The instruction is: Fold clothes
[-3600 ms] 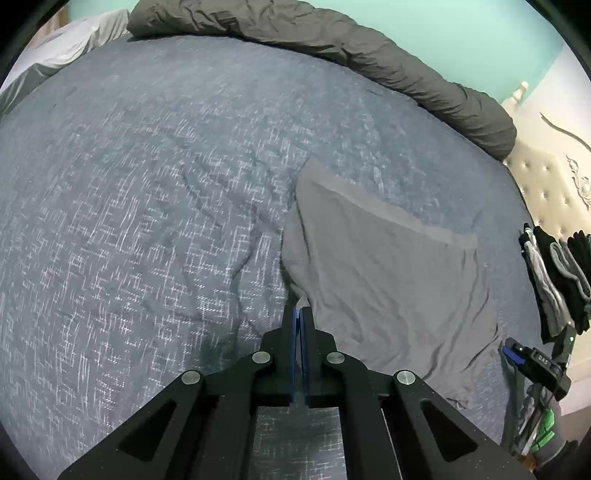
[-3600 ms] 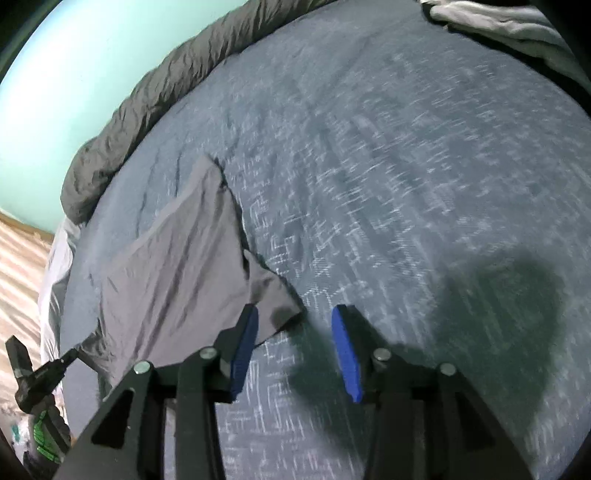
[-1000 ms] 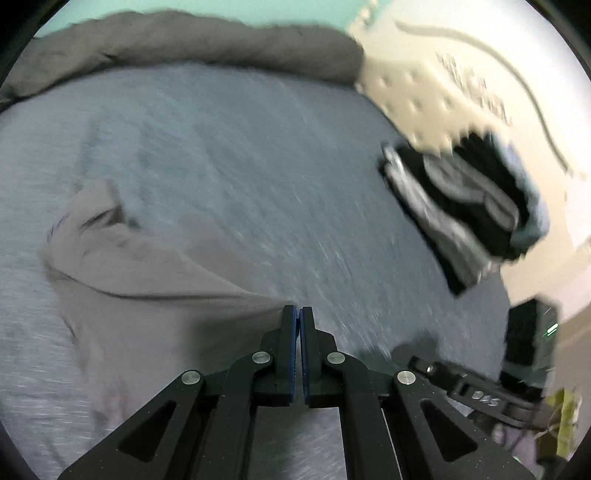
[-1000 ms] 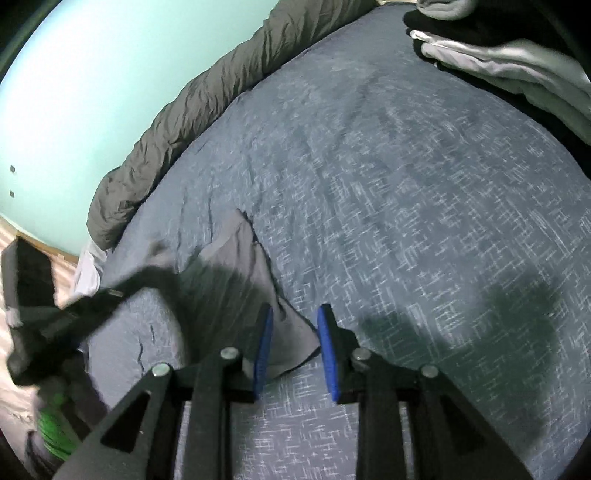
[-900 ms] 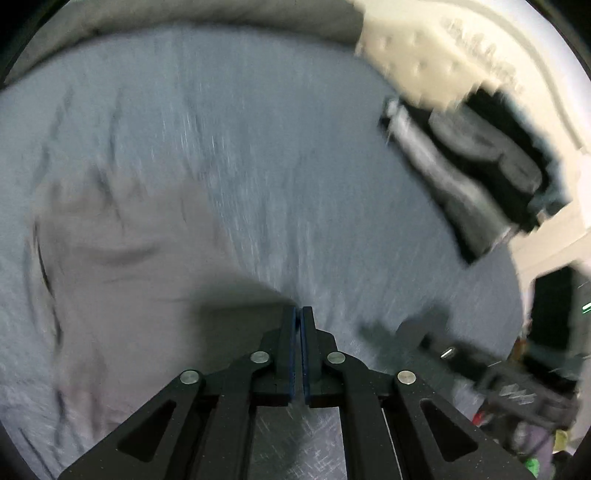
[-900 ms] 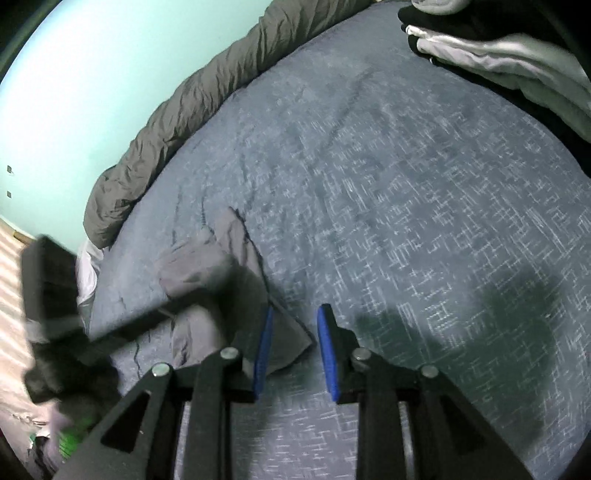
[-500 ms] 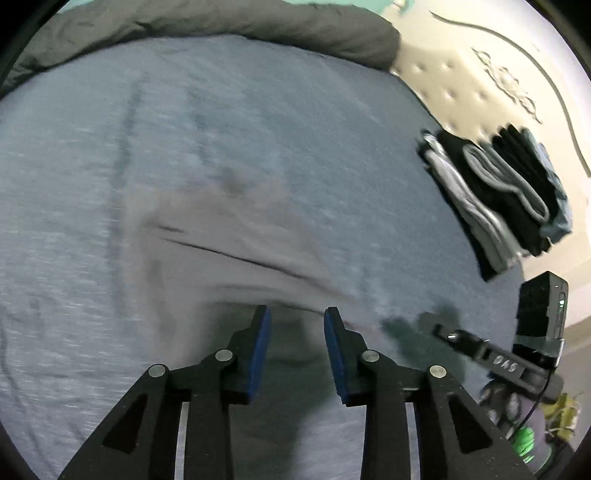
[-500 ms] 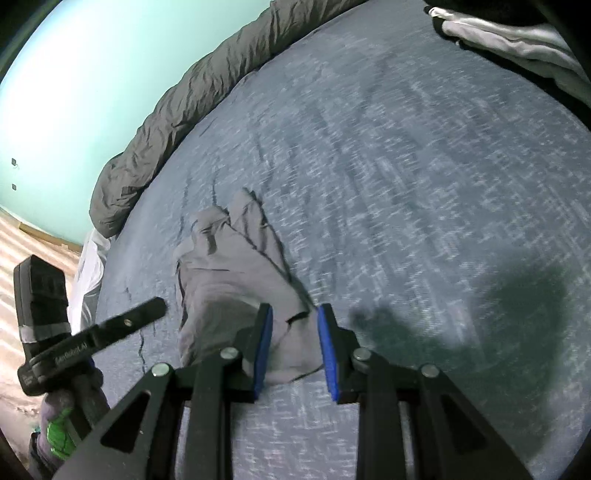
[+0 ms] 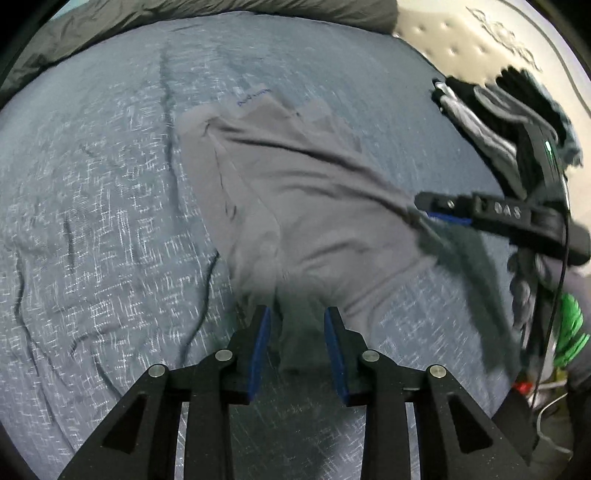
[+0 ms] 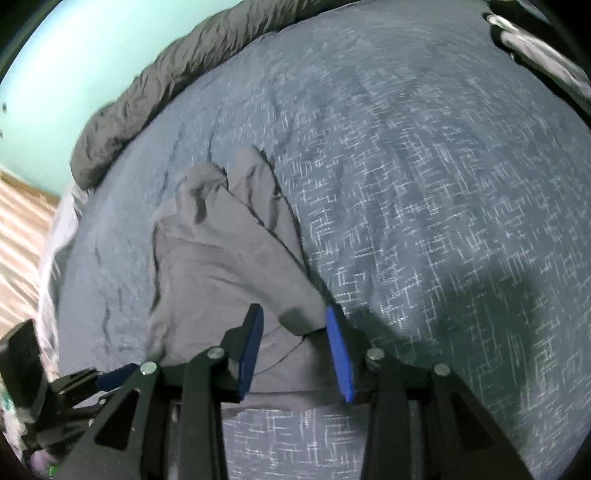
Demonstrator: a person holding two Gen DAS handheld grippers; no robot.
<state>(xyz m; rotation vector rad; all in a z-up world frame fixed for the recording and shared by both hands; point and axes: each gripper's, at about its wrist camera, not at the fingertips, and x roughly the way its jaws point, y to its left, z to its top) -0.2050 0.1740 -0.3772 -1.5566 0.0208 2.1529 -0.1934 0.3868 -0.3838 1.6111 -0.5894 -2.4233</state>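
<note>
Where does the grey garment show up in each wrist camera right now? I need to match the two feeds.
Left wrist: grey garment fills the centre, running down between the fingers.
Right wrist: grey garment lies centre-left, its near edge between the fingers.
Shared landmark: the rolled dark grey duvet along the bed's far edge.

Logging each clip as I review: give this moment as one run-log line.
step: fold | grey garment: bunched on bed | left hand-held gripper: open, cloth between | right hand-held gripper: open, opening, cloth between
</note>
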